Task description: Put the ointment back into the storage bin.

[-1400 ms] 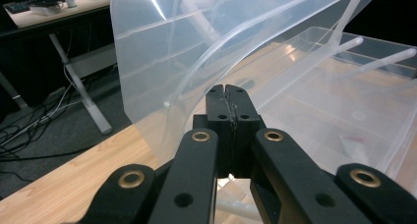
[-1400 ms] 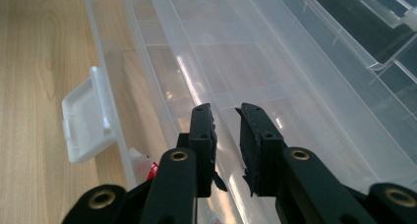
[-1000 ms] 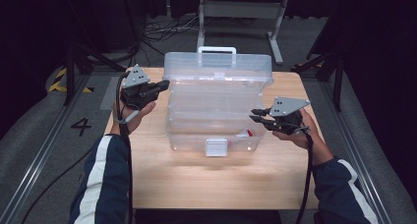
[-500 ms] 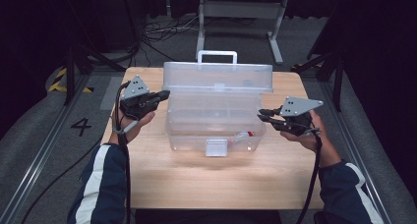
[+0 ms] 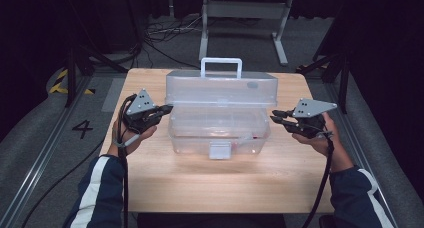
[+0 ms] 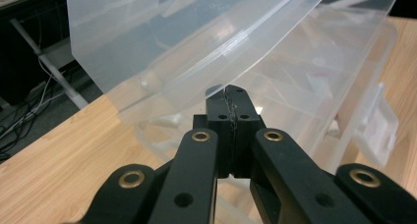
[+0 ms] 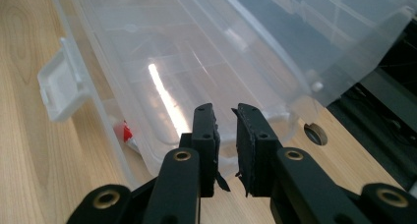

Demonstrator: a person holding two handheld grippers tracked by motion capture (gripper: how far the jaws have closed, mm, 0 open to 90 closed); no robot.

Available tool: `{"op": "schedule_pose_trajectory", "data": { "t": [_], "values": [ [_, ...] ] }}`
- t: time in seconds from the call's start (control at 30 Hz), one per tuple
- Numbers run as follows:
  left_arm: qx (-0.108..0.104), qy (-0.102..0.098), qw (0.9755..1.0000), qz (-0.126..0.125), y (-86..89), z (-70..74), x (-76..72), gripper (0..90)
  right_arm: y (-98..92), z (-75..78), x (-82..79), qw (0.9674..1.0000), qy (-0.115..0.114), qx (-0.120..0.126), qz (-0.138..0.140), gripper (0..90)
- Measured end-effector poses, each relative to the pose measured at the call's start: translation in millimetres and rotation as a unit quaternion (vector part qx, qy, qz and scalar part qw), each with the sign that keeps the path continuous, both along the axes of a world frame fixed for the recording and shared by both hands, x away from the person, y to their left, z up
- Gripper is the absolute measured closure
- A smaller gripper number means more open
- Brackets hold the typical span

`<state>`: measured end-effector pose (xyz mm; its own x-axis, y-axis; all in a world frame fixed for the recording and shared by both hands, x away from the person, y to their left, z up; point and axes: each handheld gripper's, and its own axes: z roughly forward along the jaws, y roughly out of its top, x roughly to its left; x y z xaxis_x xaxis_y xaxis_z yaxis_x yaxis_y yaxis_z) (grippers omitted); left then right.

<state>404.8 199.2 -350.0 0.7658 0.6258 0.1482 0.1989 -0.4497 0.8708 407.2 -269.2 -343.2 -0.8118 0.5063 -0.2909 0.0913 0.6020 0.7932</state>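
A light wooden rectangular table (image 5: 165,188) stands on grey carpeted floor (image 5: 40,138). Black cables (image 5: 165,38) trail behind, near a grey metal stand (image 5: 245,10); surroundings are dark.

The surface (image 5: 200,188) is viewed from above, facing forward and down. The clear box (image 5: 220,113) is seen close from either end in both gripper views.

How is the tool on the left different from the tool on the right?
The left black two-jaw tool has its jaws pressed shut; the right black two-jaw tool shows a narrow gap. The left tips sit under the clear plastic lid; the right tips point at the clear plastic box. Neither tool holds anything.
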Motion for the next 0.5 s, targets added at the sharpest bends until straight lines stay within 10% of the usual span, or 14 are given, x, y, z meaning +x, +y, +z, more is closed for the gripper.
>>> {"op": "schedule_pose_trajectory", "data": {
  "t": [0.5],
  "values": [
    [0.013,0.005,0.9999,-0.009,5.2,-11.9,-10.2,90.0,-18.9,-10.7,2.3,0.9986,0.017,0.022,-0.044,76.9]
  ]
}}
